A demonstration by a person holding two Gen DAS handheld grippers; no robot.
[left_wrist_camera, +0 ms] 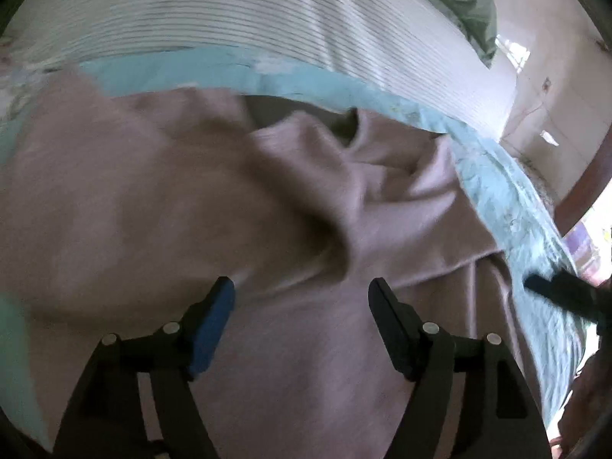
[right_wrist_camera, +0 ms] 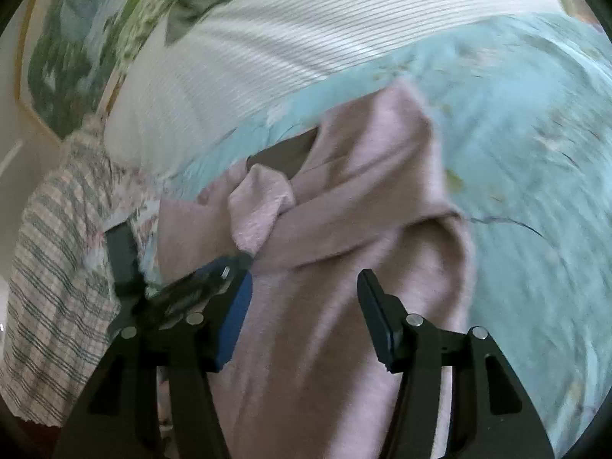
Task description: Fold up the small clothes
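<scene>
Left gripper [left_wrist_camera: 302, 290] spread open, nothing between the jaws, poised just above pink cloth. Right gripper [right_wrist_camera: 304, 285] likewise open and empty, over the same cloth. In the right wrist view, the left gripper's black body pokes in at 9 o'clock, close beside the blue pad.

Pink garment [left_wrist_camera: 160, 199] spread across a light blue floral bed sheet [right_wrist_camera: 528, 145], rumpled, with a raised fold at 12 o'clock from the left gripper and a flipped-up corner [right_wrist_camera: 264, 206] at 11 o'clock from the right. Dark inner lining or opening visible near the top edge; hard to tell which through the motion blur.

Probably light, soft and limp, a fleecy knit by the look: likely to sag and bunch when lifted, not slippery, nothing fragile. Best taken at an edge or corner, pinching through both layers where a fold is already raised.

Farther out, a white striped pillow [left_wrist_camera: 267, 11] at 12 o'clock, a striped cloth [right_wrist_camera: 57, 275] at 9 o'clock.

No brand, label or readable writing anywhere.
</scene>
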